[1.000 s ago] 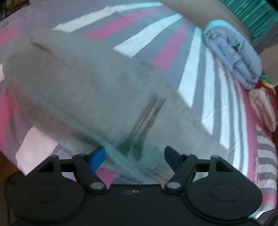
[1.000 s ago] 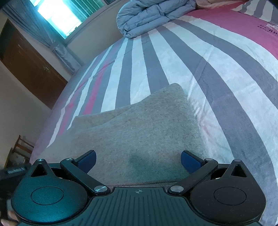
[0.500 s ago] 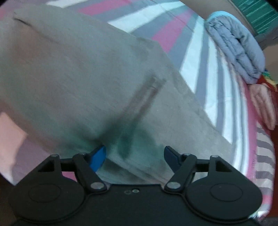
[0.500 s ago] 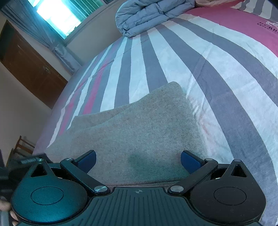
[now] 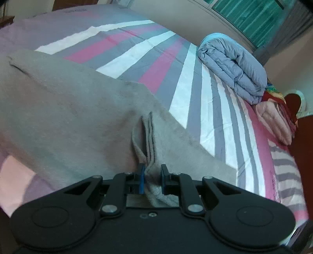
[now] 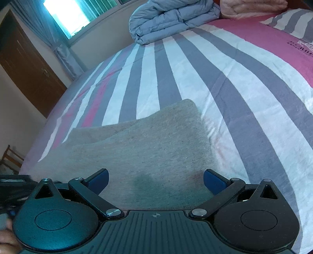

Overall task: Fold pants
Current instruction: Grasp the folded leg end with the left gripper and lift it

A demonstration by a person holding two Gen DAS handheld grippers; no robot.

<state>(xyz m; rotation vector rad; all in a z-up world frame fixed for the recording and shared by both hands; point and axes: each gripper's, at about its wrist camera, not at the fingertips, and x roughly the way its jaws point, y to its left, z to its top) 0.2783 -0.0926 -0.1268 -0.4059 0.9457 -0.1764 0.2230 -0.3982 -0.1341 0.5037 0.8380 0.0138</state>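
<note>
Both wrist views low, close; share pants [image 5: 68, 117].

Before me the bed [image 6: 244, 82] wears a pink, grey and white striped sheet; on it lie flat grey fleece pants [image 6: 152, 148], a rolled blue quilt [image 6: 172, 19] and a folded pink blanket [image 5: 273, 119].

I see soft, dim daylight with a teal cast. The window [image 6: 66, 15] blows out to white on my right wrist view. Both fisheye views bend the bedspread [image 5: 195, 93] stripes toward the edges; focus holds sharp.
</note>
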